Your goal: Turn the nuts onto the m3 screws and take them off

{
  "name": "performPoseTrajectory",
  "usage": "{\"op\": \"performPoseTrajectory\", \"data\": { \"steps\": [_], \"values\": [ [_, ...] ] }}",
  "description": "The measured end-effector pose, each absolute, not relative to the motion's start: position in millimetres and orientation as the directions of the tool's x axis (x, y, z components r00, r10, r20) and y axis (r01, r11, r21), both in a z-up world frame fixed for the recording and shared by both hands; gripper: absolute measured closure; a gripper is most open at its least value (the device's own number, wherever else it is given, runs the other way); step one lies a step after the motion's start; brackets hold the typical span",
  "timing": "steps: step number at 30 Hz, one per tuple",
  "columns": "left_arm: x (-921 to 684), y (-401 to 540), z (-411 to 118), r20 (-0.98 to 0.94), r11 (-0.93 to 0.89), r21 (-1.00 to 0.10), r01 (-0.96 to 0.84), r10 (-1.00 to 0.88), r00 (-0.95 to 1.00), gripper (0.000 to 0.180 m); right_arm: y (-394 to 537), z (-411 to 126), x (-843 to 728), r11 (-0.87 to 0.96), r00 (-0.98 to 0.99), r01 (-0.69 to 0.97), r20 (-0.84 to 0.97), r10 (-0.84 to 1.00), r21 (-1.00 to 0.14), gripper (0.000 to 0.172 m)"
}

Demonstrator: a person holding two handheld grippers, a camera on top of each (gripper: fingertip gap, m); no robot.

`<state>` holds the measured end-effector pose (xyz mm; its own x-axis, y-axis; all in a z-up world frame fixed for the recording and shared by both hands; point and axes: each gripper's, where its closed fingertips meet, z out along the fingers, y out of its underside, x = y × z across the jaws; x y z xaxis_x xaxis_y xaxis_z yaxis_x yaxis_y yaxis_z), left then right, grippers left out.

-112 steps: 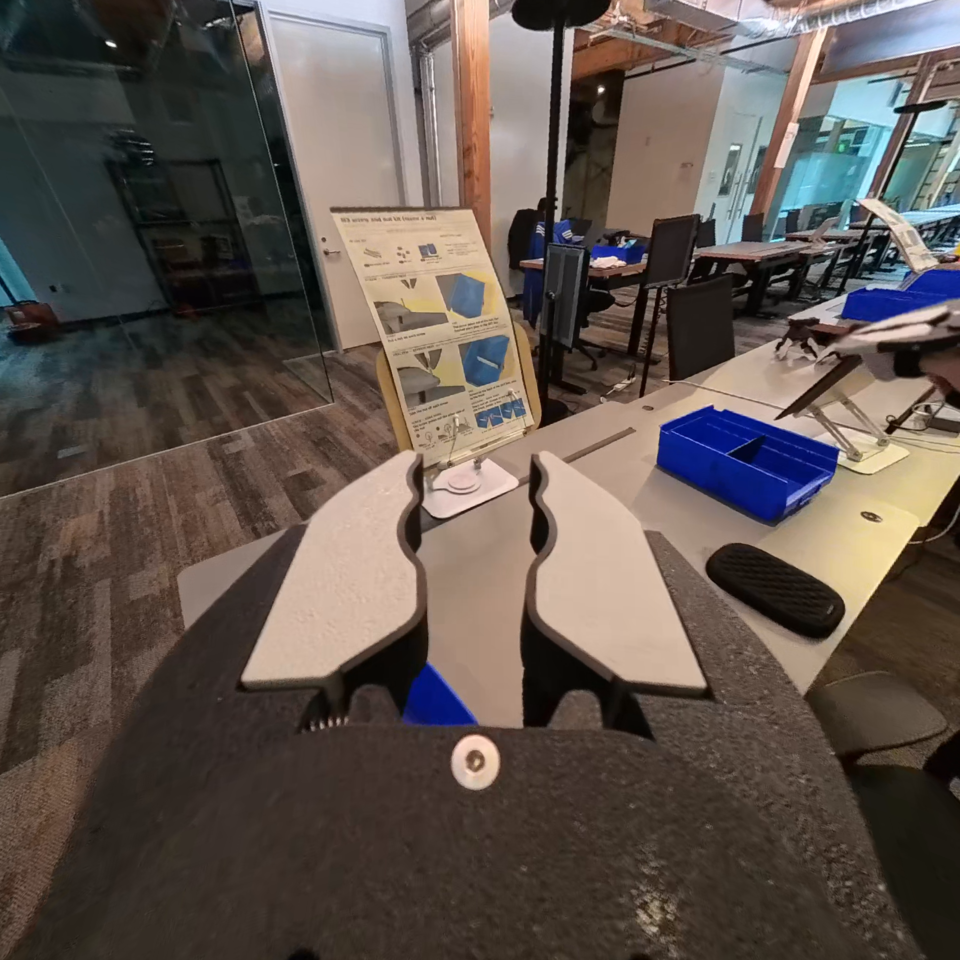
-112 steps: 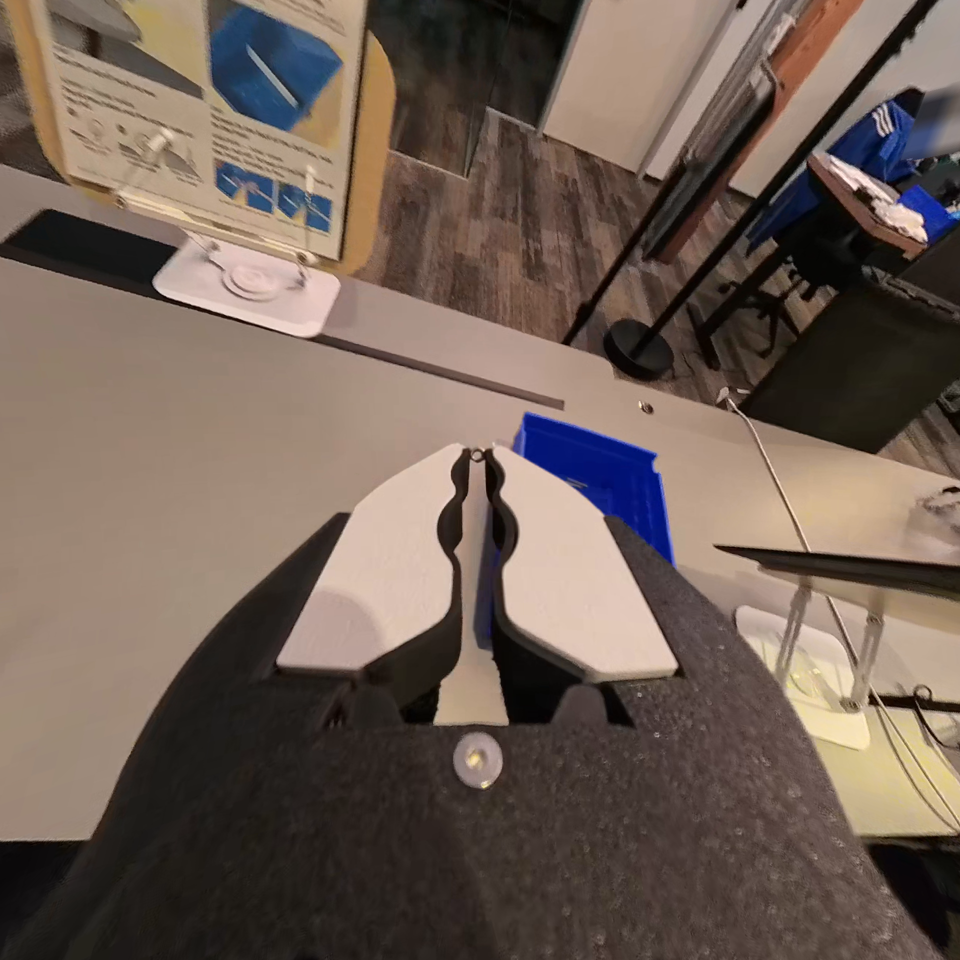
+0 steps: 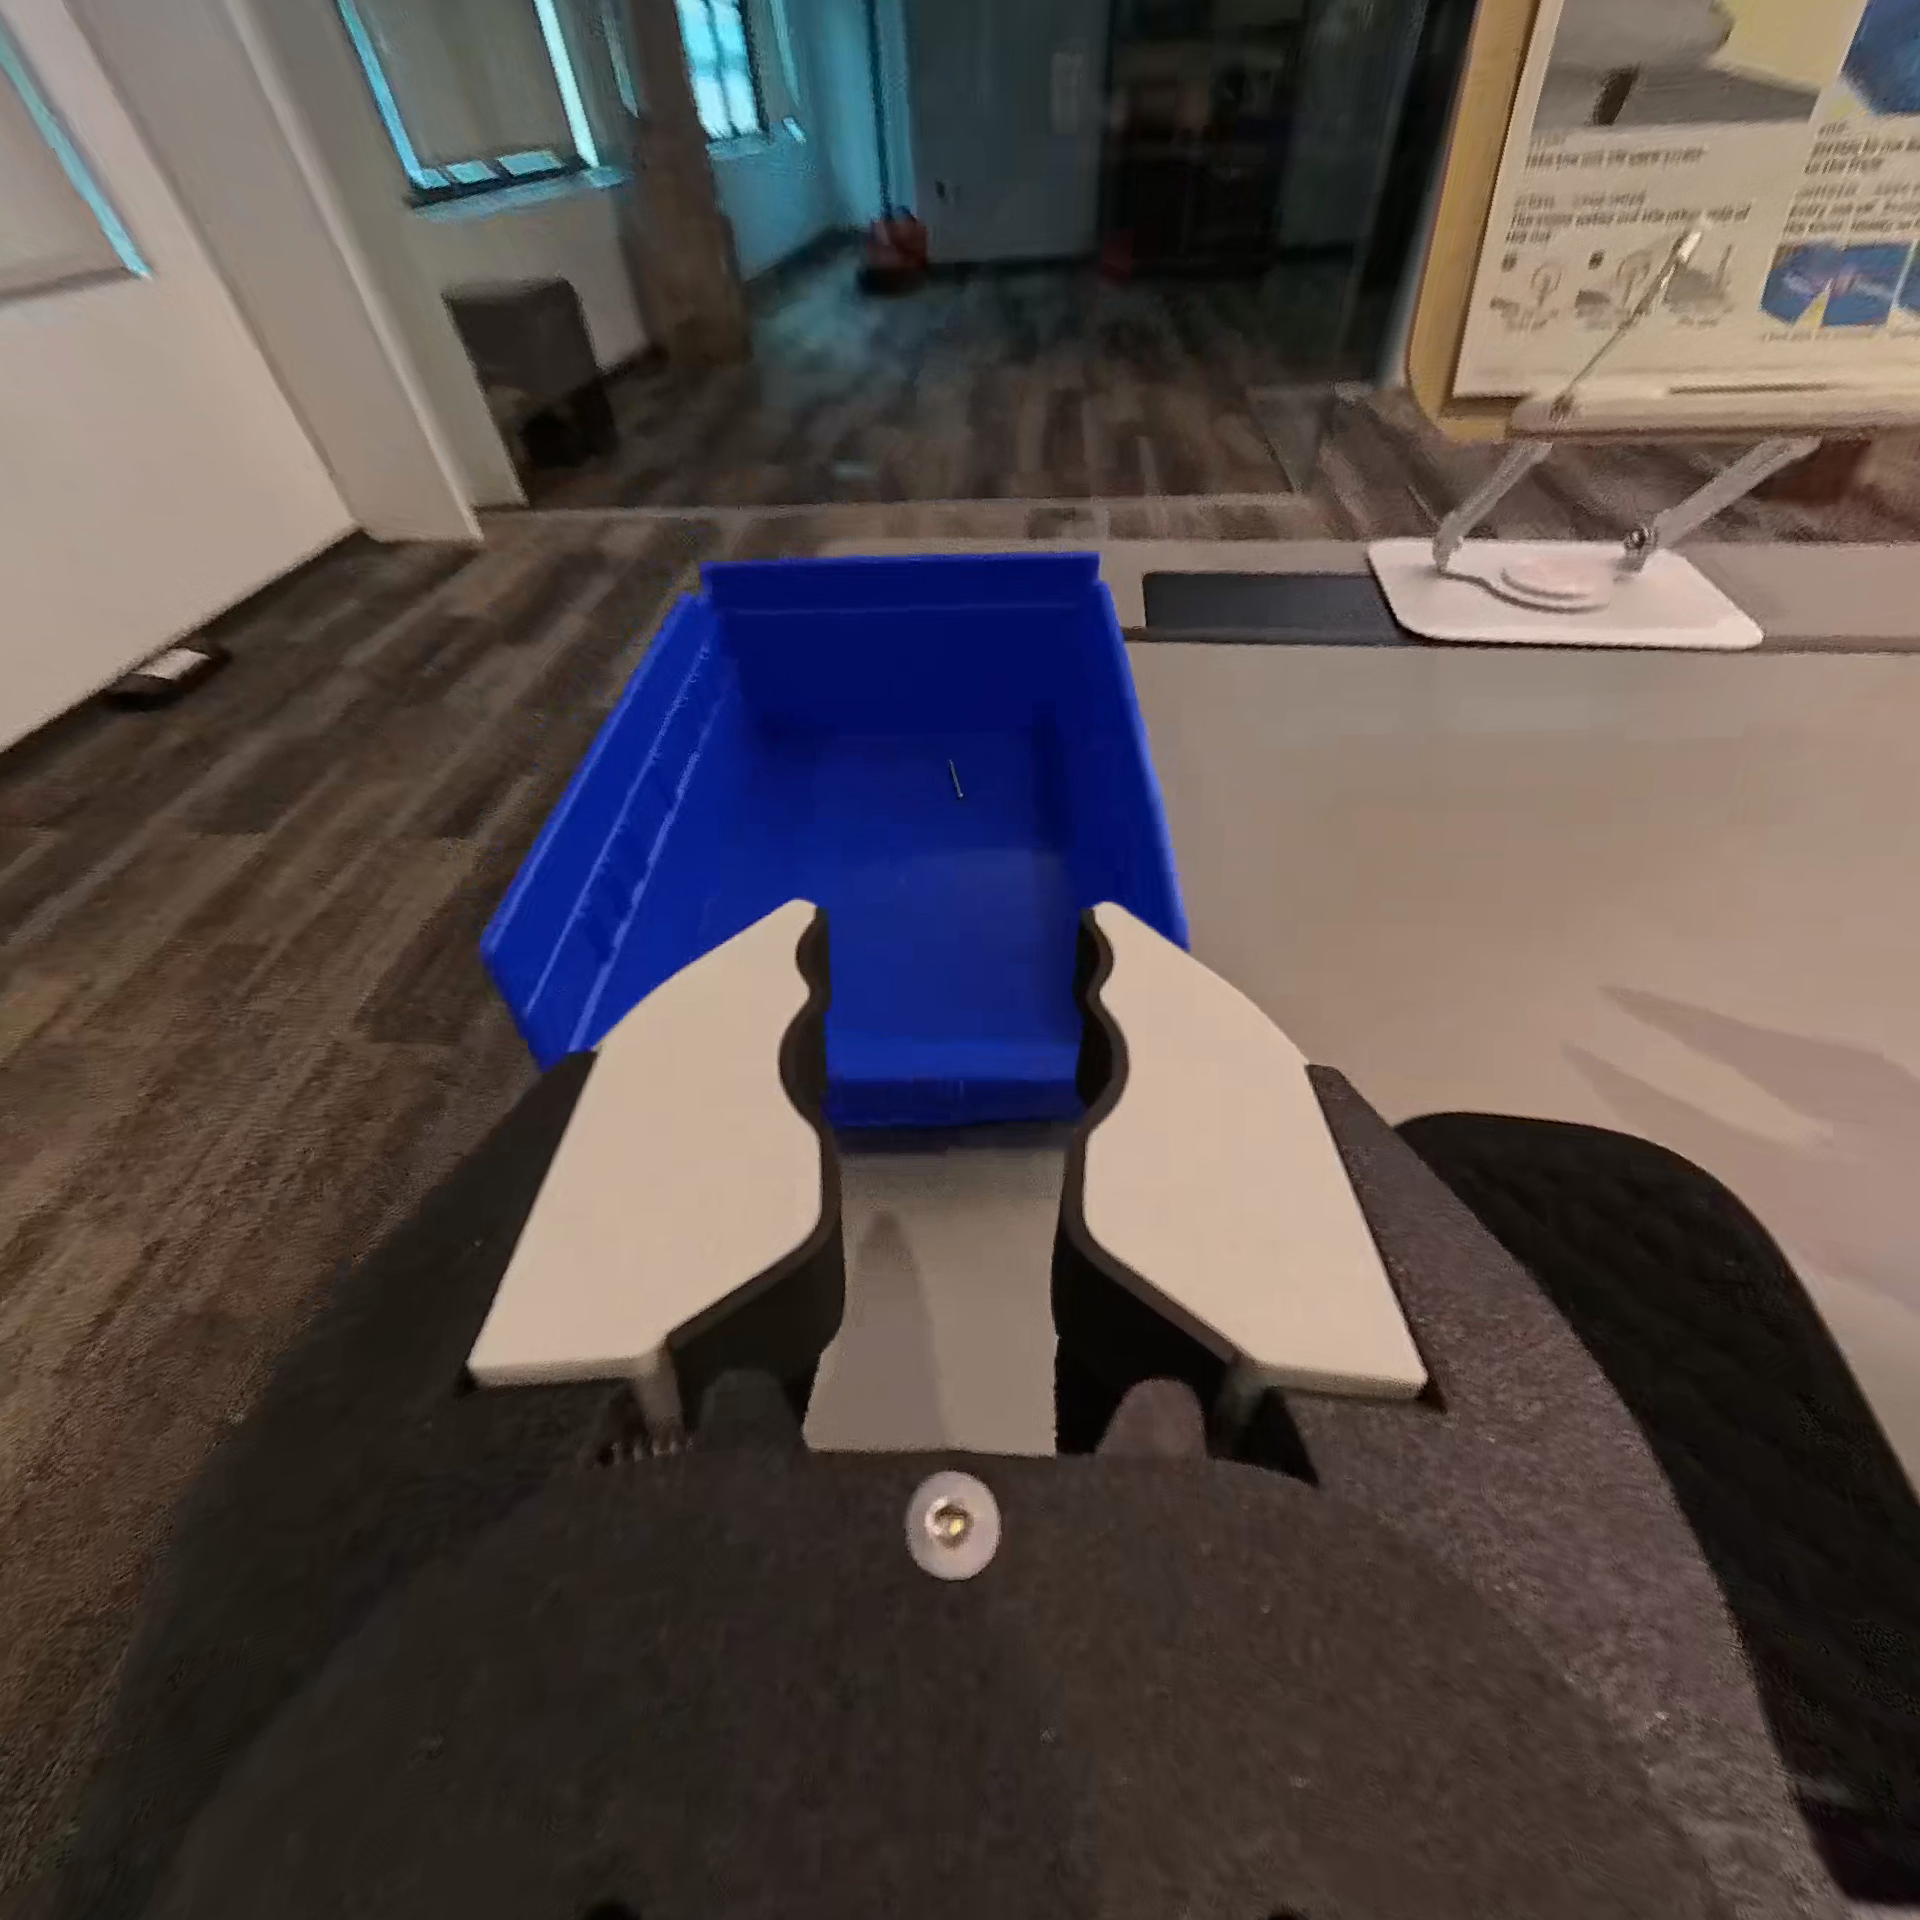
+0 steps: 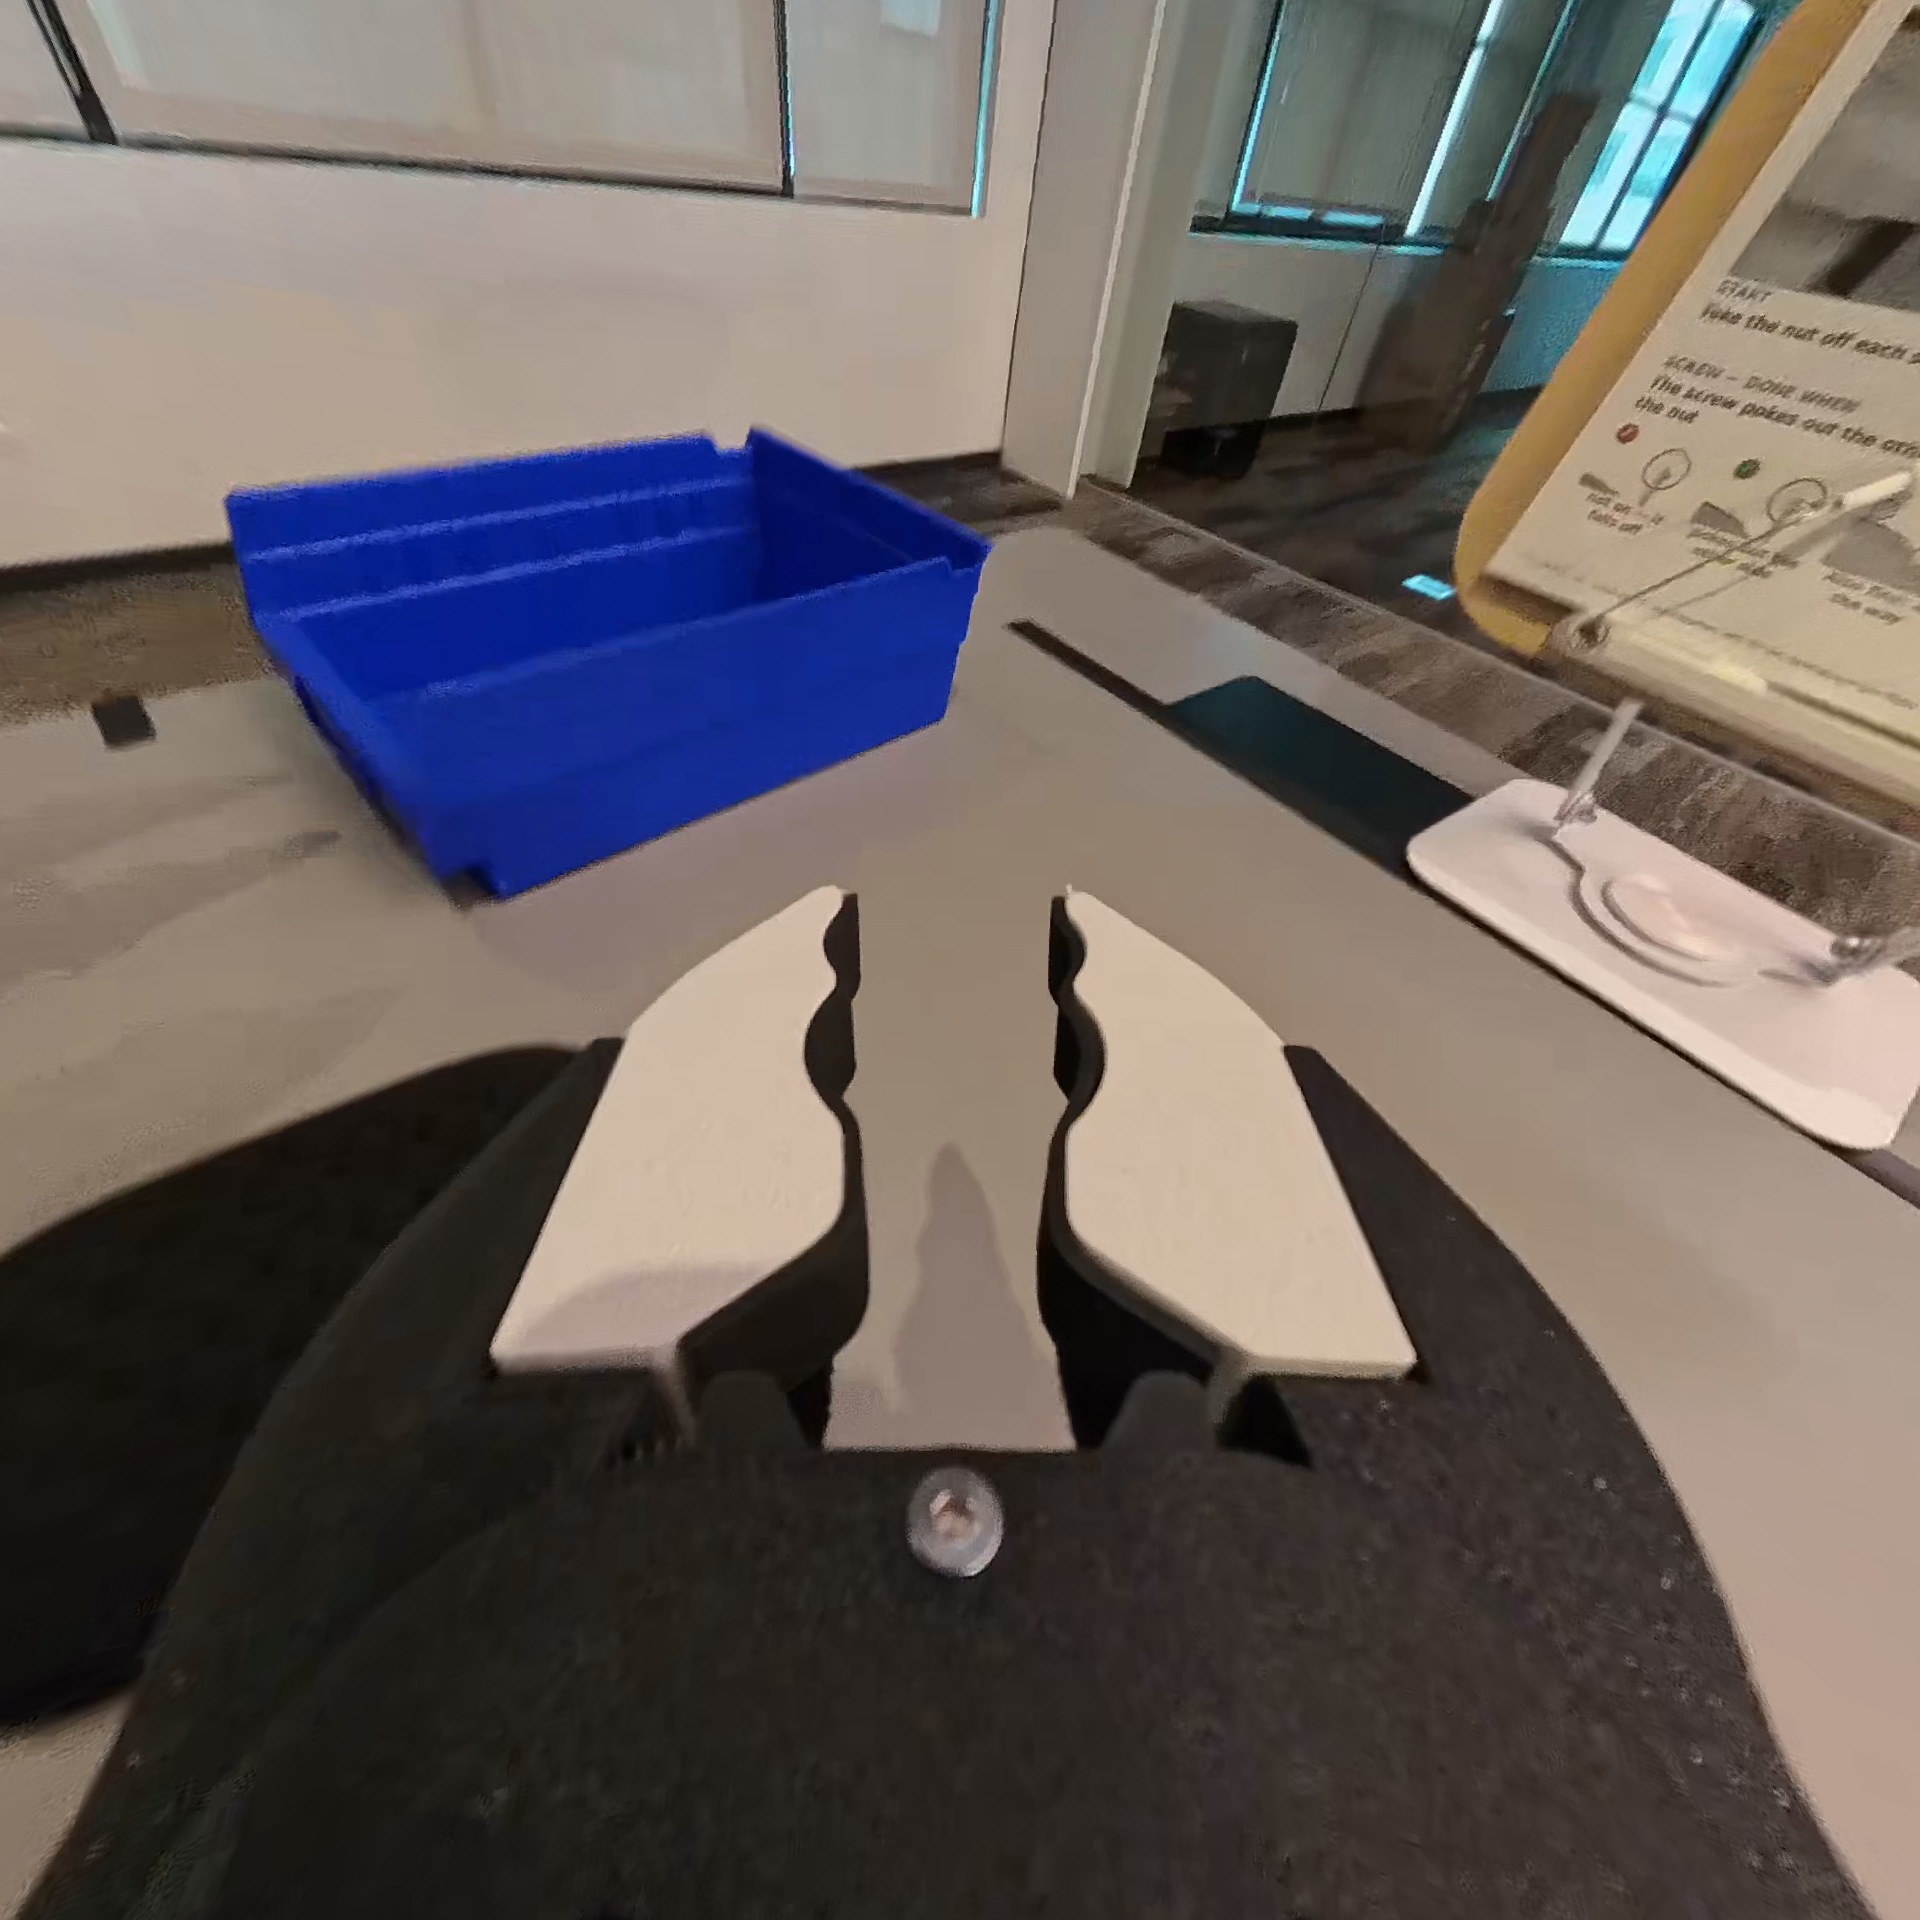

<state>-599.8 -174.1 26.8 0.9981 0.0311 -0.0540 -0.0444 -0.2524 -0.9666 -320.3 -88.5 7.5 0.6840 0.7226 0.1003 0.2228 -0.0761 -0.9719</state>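
While both my tongs stand open and hold nothing, my left tongs [image 3: 948, 920] cover the near wall of the blue bin [image 3: 665, 831] at the table's [image 3: 1507, 883] left edge; my right tongs [image 4: 954, 899] hover over bare table, and the tiny dark thing [image 3: 956, 779] inside the bin is too small to make out.

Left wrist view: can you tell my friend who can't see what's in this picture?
An open two-finger tool with pale grey fingers holds nothing, pointing into a bright blue plastic bin at the corner of a grey table. One thin dark pin lies in the bin.
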Motion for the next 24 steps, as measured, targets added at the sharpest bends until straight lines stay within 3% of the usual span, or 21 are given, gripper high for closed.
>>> {"op": "performPoseTrajectory", "data": {
  "steps": [3, 6, 9, 16, 20, 24],
  "values": [
    [-618, -126, 39, -0.071, -0.26, -0.962, -0.077, -0.033, 0.997, 0.136, -66, 26, -319, -0.036, 0.725, 0.168, 0.099, 0.682, -0.985, 0.141],
    [-617, -89, 49, -0.03, -0.226, -0.972, -0.06, -0.133, 0.991, 0.149, -52, 34, -306, -0.028, 0.76, 0.145, 0.093, 0.643, -0.989, 0.141],
    [-618, -54, 27, -0.012, -0.347, -0.935, -0.076, -0.182, 0.983, 0.149, -44, 34, -286, -0.036, 0.789, 0.148, 0.097, 0.606, -0.988, 0.141],
    [-595, 6, -33, 0.185, -0.613, -0.79, -0.001, -0.239, 0.953, 0.162, -64, 33, -237, -0.072, 0.781, 0.182, 0.099, 0.616, -0.981, 0.139],
    [-604, 24, -60, 0.159, -0.757, -0.652, -0.044, -0.194, 0.968, 0.158, -92, 30, -207, -0.094, 0.785, 0.162, 0.071, 0.615, -0.982, 0.139],
    [-612, 40, -76, 0.123, -0.868, -0.492, -0.068, -0.147, 0.981, 0.155, -101, 14, -168, -0.127, 0.811, 0.28, 0.163, 0.562, -0.952, 0.138]
  ]
}}
